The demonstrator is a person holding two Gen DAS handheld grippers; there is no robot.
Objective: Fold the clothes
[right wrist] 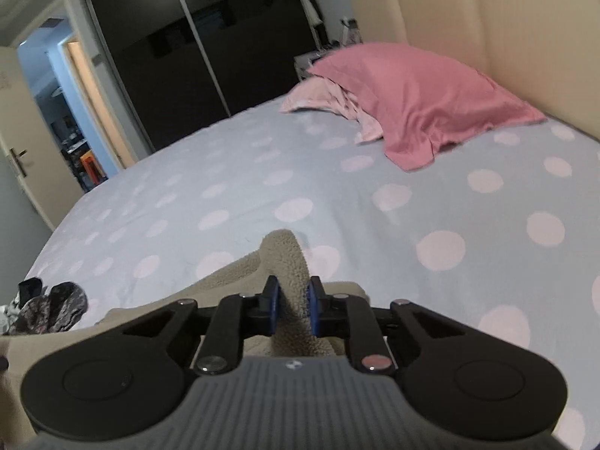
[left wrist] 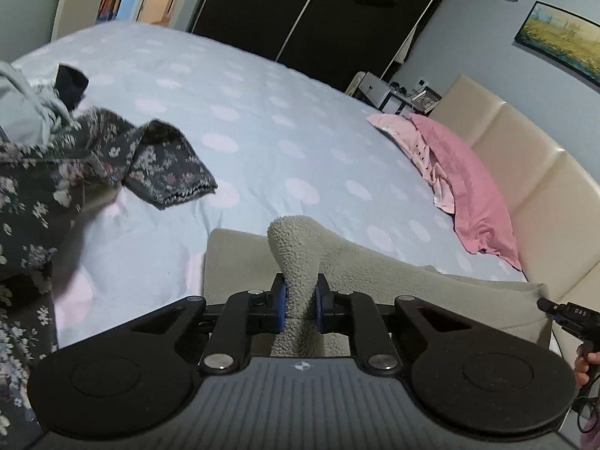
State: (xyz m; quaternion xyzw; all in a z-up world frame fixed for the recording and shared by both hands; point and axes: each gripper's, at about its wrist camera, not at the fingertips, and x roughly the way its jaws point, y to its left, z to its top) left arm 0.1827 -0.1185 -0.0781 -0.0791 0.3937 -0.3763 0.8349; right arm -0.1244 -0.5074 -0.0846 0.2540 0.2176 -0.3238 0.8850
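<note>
On the pale blue bedsheet with pink dots (left wrist: 262,120), a beige terry-textured garment (left wrist: 240,258) lies at the near edge, pinched up at two places; the left gripper (left wrist: 301,305) has its jaws narrowed on a raised fold of it, and the right gripper (right wrist: 290,309) clamps another fold the same way, blue pads pressing the cloth from both sides; only the left wrist view shows the dark floral-print garment (left wrist: 161,165) heaped at the left with a crumpled light grey garment (left wrist: 26,105) behind it, plus a framed yellow landscape picture (left wrist: 562,37) on the wall; the right wrist view alone shows the open white door (right wrist: 18,157) and lit hallway; both show the pink pillow (right wrist: 420,97) against the cream padded headboard (right wrist: 487,26), with a paler pink cloth (right wrist: 318,97) tucked beside it; the beige garment's full outline is hidden under the gripper bodies; the floral heap is cut off at the frame edge; between the beige garment and the pillow lies a broad stretch of bare sheet
</note>
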